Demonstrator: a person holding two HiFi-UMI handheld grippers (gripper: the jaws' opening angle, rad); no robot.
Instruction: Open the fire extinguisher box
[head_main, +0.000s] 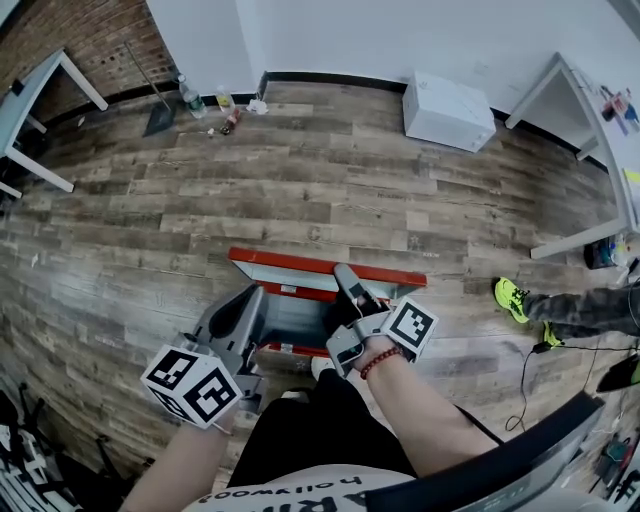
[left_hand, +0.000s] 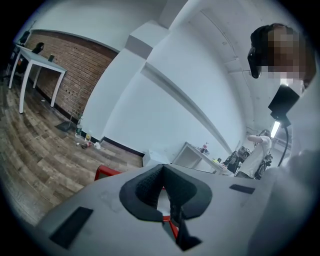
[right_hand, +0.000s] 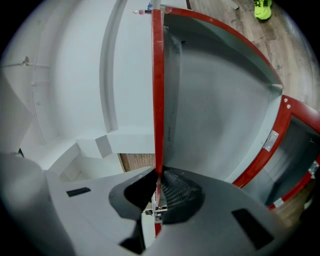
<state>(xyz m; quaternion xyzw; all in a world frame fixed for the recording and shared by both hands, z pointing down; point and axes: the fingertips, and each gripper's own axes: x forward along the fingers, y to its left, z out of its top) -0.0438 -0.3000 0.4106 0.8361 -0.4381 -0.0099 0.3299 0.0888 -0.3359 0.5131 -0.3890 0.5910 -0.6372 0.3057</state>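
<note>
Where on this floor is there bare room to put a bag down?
Bare planks lie between the red box and the white box, and toward the table by the brick wall. Crowded at the lid in the right gripper, and by the green shoe and cable.

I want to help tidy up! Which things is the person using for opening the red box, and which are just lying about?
For the job:
fire extinguisher box
its red lid, pinched by the right tongs
left tongs, at the box's side

Just lying about:
white box by the wall
bottle
dustpan
someone's green shoe
</note>
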